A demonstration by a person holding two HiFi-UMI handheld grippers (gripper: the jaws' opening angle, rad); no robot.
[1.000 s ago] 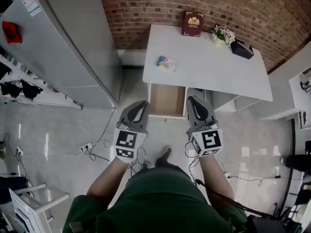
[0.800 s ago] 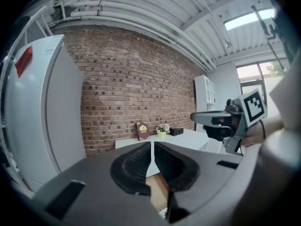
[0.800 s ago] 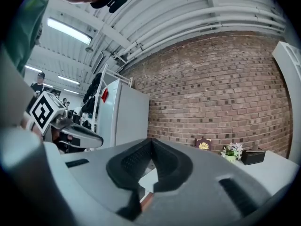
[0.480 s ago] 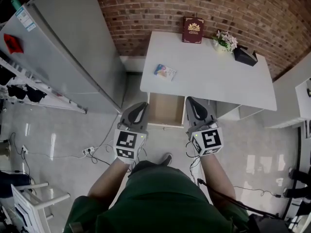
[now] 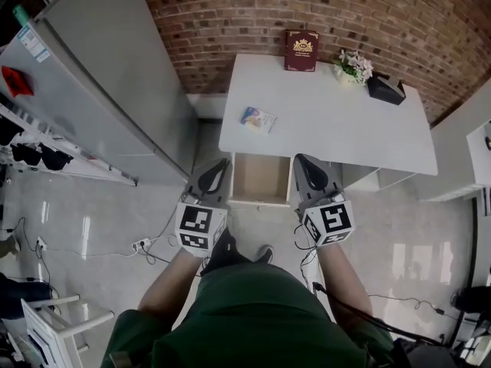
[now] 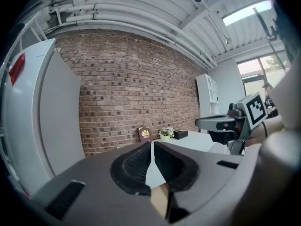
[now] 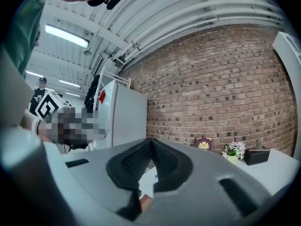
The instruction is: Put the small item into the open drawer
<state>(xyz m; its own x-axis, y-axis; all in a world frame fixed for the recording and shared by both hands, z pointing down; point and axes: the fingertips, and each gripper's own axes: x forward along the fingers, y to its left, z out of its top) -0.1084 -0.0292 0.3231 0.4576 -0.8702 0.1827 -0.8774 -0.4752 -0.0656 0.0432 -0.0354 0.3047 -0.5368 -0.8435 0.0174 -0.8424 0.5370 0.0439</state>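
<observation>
Left claw (image 5: pixel 222 165) and right claw (image 5: pixel 301 161) both pinched together, empty. Open drawer (image 5: pixel 261 179) between them. Small packet (image 5: pixel 258 119) on desk (image 5: pixel 345 121), ahead of left claw, past drawer. Spread claw before reaching; pinch packet's near edge.

The right gripper (image 7: pixel 151 140) fills the lower centre, its black fingers (image 7: pixel 131 166) meeting at the tips. Beyond it, at lower right, a white table (image 7: pixel 278 166) carries a dark red book (image 7: pixel 203 143), a small flower pot (image 7: pixel 233 151) and a black box (image 7: pixel 257 157) along the brick wall (image 7: pixel 211 93). A white fridge (image 7: pixel 124 117) stands at centre left.
</observation>
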